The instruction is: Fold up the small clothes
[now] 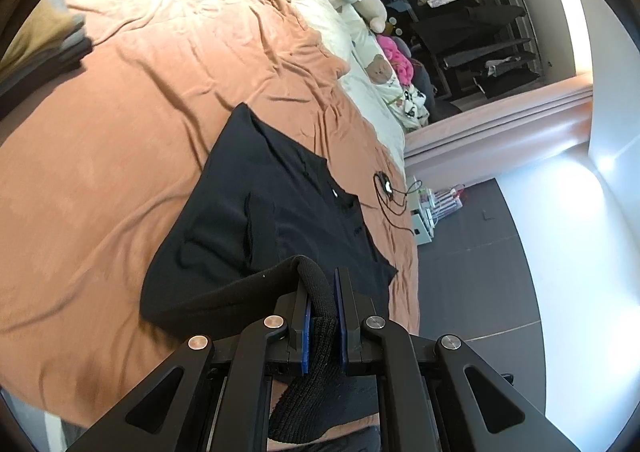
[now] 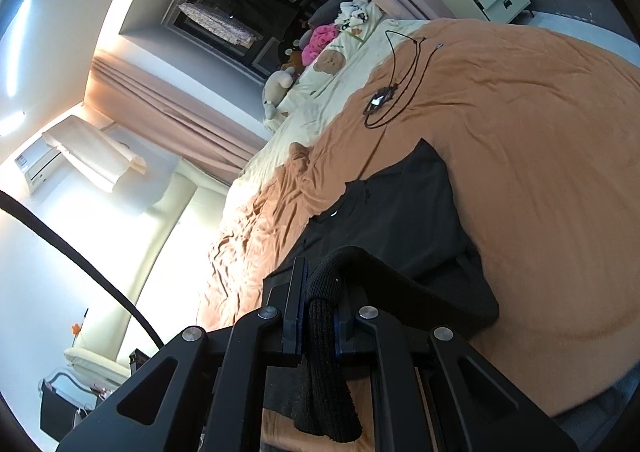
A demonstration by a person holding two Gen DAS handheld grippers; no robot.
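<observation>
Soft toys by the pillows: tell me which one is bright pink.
The pink plush toy, lying nearer than the beige plush toy along the pillow end. The other is pale beige; only this one is vivid pink.

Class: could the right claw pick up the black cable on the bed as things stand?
Probably not yet: the right claw is shut on the shirt's ribbed hem. The cable lies uncovered beyond the shirt, so only the grip hinders it.

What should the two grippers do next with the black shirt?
Probably carry the ribbed hem forward over the black shirt toward its collar, then lay it down. The left gripper and right gripper are each shut on that hem, lifted off the bed, while the rest of the shirt lies flat ahead.
</observation>
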